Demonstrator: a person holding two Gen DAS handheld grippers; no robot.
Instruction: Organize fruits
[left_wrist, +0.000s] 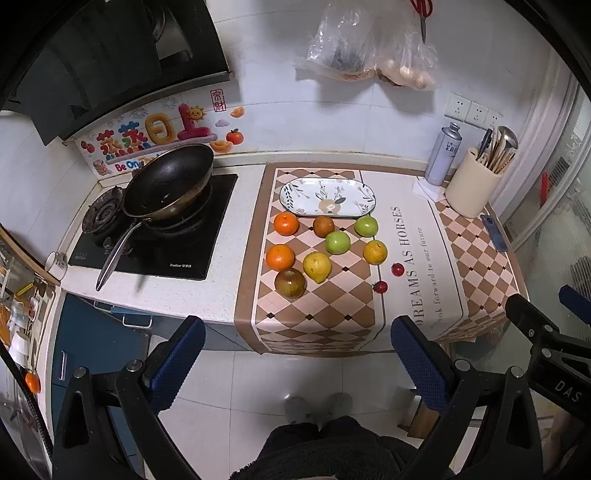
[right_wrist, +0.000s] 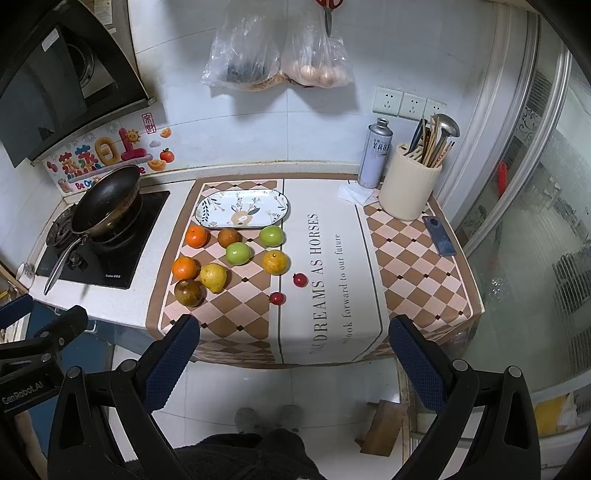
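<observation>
Several fruits lie on a checkered mat (left_wrist: 317, 314) (right_wrist: 236, 317) on the counter: two oranges (left_wrist: 285, 224) (right_wrist: 197, 236), two green apples (left_wrist: 337, 242) (right_wrist: 238, 253), a yellow lemon (left_wrist: 316, 266) (right_wrist: 213, 277), a yellow-orange citrus (left_wrist: 375, 252) (right_wrist: 275, 262), two brownish fruits (left_wrist: 290, 283) (right_wrist: 188, 292) and two small red fruits (left_wrist: 398, 269) (right_wrist: 300, 280). An empty oval patterned plate (left_wrist: 291, 192) (right_wrist: 207, 210) sits behind them. My left gripper (left_wrist: 297, 354) and right gripper (right_wrist: 293, 350) are both open and empty, held above the floor in front of the counter.
A black pan (left_wrist: 168, 182) (right_wrist: 105, 199) sits on the stove at left. A spray can (left_wrist: 441, 155) (right_wrist: 375, 153), a utensil holder (left_wrist: 472, 188) (right_wrist: 408, 188) and a phone (left_wrist: 495, 232) (right_wrist: 437, 236) stand at the right. Bags (right_wrist: 277, 48) hang on the wall.
</observation>
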